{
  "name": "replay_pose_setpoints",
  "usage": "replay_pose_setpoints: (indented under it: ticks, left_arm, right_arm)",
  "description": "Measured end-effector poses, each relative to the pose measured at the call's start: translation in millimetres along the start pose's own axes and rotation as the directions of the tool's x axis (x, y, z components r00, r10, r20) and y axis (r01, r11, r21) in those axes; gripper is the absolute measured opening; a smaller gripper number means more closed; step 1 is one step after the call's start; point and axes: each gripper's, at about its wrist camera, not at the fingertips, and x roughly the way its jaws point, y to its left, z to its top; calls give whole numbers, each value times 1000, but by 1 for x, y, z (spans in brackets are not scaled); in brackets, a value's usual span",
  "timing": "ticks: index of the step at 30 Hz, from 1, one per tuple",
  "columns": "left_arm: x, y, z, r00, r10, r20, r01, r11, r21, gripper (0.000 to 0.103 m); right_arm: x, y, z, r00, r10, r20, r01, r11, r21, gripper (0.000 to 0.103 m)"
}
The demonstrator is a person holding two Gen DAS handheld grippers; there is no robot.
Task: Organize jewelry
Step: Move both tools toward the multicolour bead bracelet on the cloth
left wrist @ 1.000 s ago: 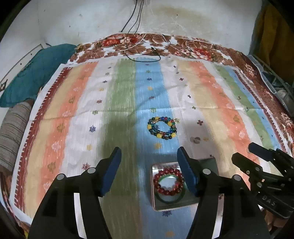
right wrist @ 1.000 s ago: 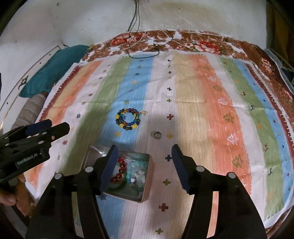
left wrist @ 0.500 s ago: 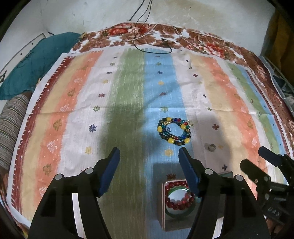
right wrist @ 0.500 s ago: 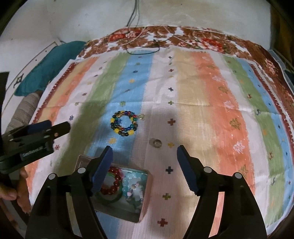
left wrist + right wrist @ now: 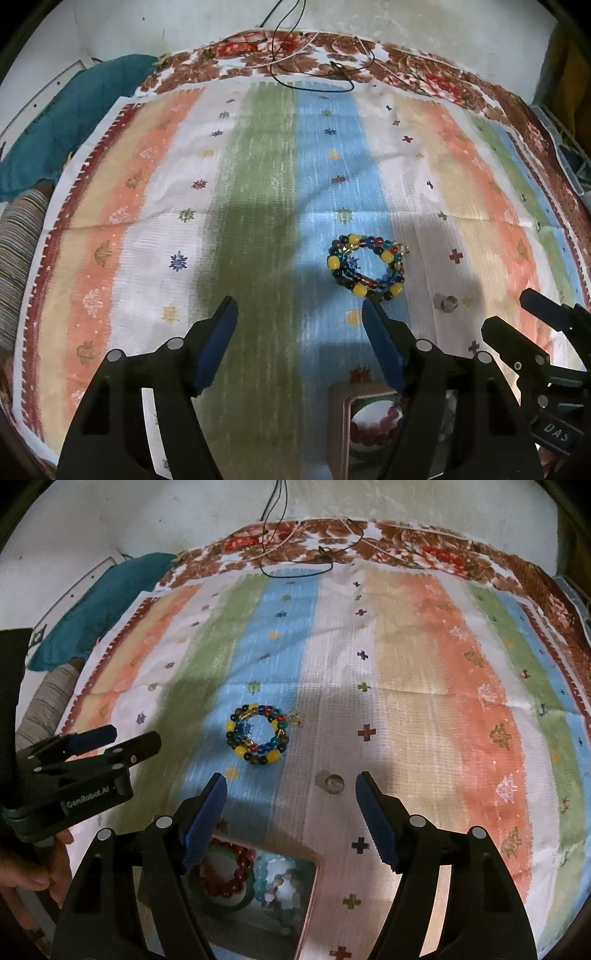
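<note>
A multicoloured bead bracelet (image 5: 365,266) lies on the blue stripe of the striped cloth; it also shows in the right wrist view (image 5: 257,738). A small clear ring-like piece (image 5: 446,302) lies to its right, seen too in the right wrist view (image 5: 331,782). A square jewelry box (image 5: 255,886) near the front edge holds a red bead bracelet (image 5: 225,875), a green bangle and pale beads; in the left wrist view the box (image 5: 340,424) is partly hidden. My left gripper (image 5: 299,343) is open and empty, left of the bracelet. My right gripper (image 5: 290,819) is open and empty above the box.
The striped cloth (image 5: 258,184) covers a floral bedsheet (image 5: 424,74). Black and white cables (image 5: 314,70) lie at the far edge by the wall. A teal pillow (image 5: 55,129) and a striped bolster (image 5: 18,251) sit at the left.
Both grippers have moved forward over the cloth, so the bead bracelet and small piece look nearer and the box has slid toward the bottom edge. Both stay open.
</note>
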Motion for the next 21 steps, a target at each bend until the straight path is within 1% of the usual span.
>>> replay_pose_setpoints:
  ticks: [4, 8, 21]
  left_arm:
    - [10, 5, 4, 1000, -13, -18, 13, 999, -35, 72]
    - [19, 8, 8, 1000, 3, -25, -3, 1000, -29, 72]
    - [50, 25, 21, 998, -21, -57, 17, 997, -69, 73]
  right_arm:
    - [8, -2, 6, 1000, 14, -7, -14, 1000, 12, 72]
    - [17, -1, 13, 1000, 19, -18, -19, 1000, 14, 72]
    - [58, 1, 31, 996, 26, -84, -26, 1000, 1, 72]
